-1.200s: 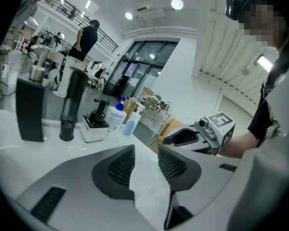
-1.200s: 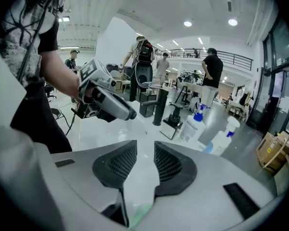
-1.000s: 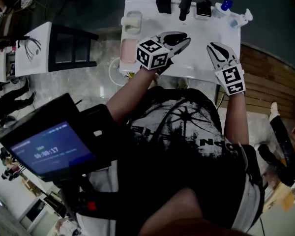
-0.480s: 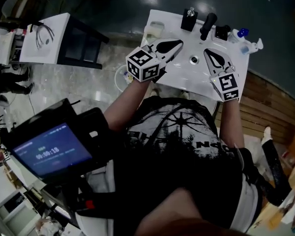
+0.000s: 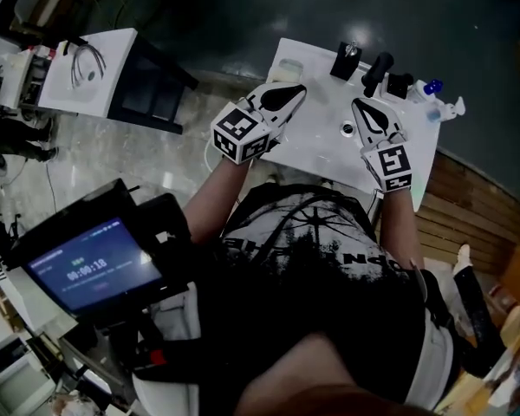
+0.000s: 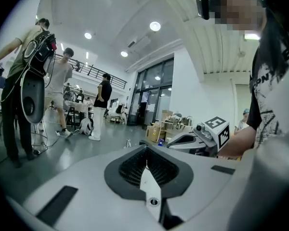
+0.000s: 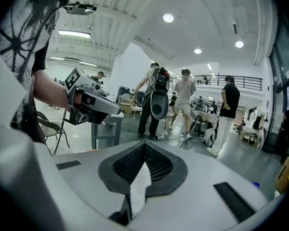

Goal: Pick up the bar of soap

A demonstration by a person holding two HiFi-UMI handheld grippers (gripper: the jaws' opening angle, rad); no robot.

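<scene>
A white washbasin [image 5: 325, 150] stands in front of me in the head view. A pale soap dish [image 5: 287, 68] sits at its back left corner; whether a bar lies in it is too small to tell. My left gripper [image 5: 298, 90] hovers just right of that dish, shut and empty. My right gripper [image 5: 358, 104] hangs over the basin beside the drain [image 5: 347, 129], also shut and empty. In the left gripper view the left gripper [image 6: 145, 149] points out across the room with the right gripper [image 6: 195, 139] beyond it. The right gripper view has the right gripper [image 7: 144, 144] closed and the left gripper [image 7: 94, 105] at left.
Along the basin's back edge stand a black bottle [image 5: 347, 59], a black tap handle [image 5: 377, 72], a blue-capped bottle [image 5: 431, 87] and a white spray bottle [image 5: 448, 108]. A white side table [image 5: 74, 59] is at the left. Several people [image 7: 185, 105] stand in the hall.
Both grippers' jaws have closed with nothing between them. Both hands have lifted and shifted over the basin, and the head view has swung so the basin sits further right.
</scene>
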